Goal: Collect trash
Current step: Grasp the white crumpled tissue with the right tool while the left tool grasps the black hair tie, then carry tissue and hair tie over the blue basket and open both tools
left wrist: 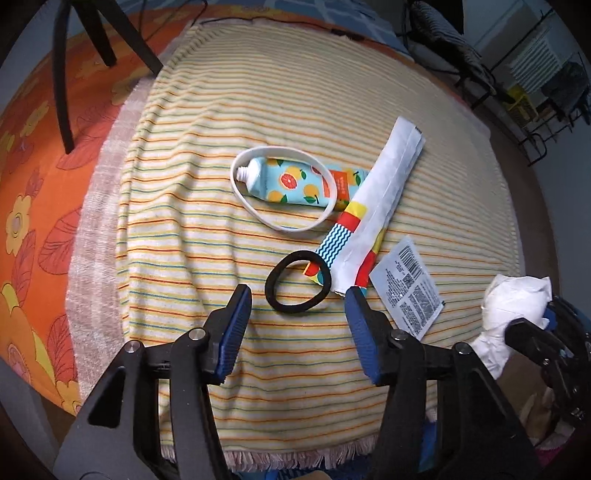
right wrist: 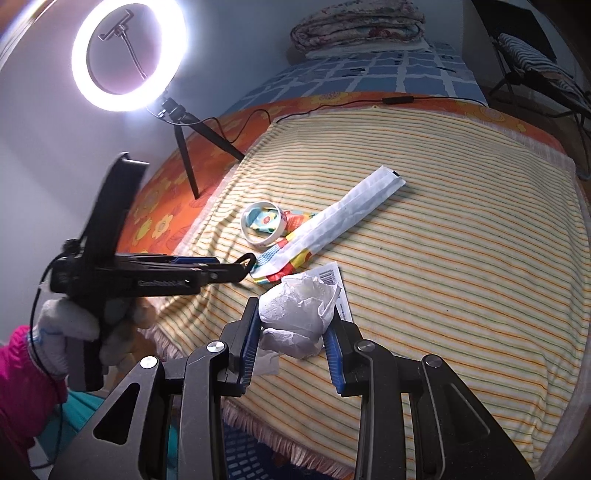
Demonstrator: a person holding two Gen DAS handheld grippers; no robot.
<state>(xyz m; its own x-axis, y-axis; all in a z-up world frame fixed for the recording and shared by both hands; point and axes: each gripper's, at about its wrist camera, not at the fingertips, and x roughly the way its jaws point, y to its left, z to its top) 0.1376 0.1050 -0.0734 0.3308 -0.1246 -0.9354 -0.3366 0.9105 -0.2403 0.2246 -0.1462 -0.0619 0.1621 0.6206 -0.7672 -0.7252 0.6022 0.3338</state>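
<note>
On the striped towel (left wrist: 295, 110) lie a long white wrapper (left wrist: 384, 192) with a colourful end, a small barcode sachet (left wrist: 406, 284), a black hair tie (left wrist: 297, 286), and a fruit-print tube (left wrist: 291, 182) inside a white ring (left wrist: 280, 225). My left gripper (left wrist: 297, 299) is open and empty, just short of the hair tie. My right gripper (right wrist: 293, 325) is shut on a crumpled white tissue (right wrist: 299, 314), held above the towel's near edge. The tissue also shows at the right of the left wrist view (left wrist: 513, 306). The left gripper shows from the side in the right wrist view (right wrist: 243, 269).
An orange floral sheet (left wrist: 37, 184) lies under the towel. A lit ring light (right wrist: 125, 55) on a tripod (right wrist: 188, 162) stands at the far left. A blue slatted basket (right wrist: 240, 458) sits below the towel's fringe. Folded bedding (right wrist: 358, 26) lies far back.
</note>
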